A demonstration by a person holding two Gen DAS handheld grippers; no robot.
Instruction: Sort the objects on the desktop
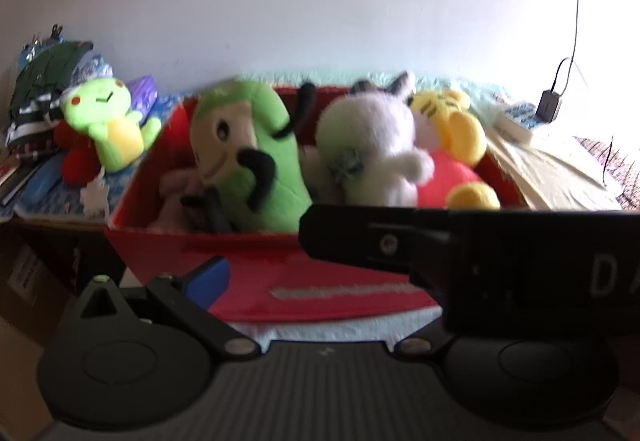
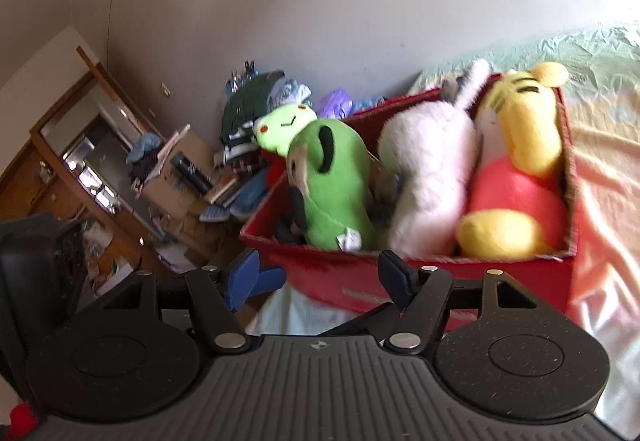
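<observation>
Red cardboard box (image 2: 420, 281) stands on the bed, just in front of both grippers, and it is full of plush toys: a green one (image 2: 336, 181), a white one (image 2: 432, 177) and a yellow bear in a red shirt (image 2: 520, 169). The right gripper (image 2: 324, 277) points a little down at the box's near wall; its blue-padded jaws are spread wide with nothing between them. The left gripper (image 1: 256, 273) tilts down more steeply. Only its left finger (image 1: 208, 277) shows, because the black body of the other gripper covers the right one, so I cannot tell its state. White letters "DA" on that body are cut off. A white label on the box is too blurred to read. Another green plush (image 1: 108, 121) lies outside, left of the box.
</observation>
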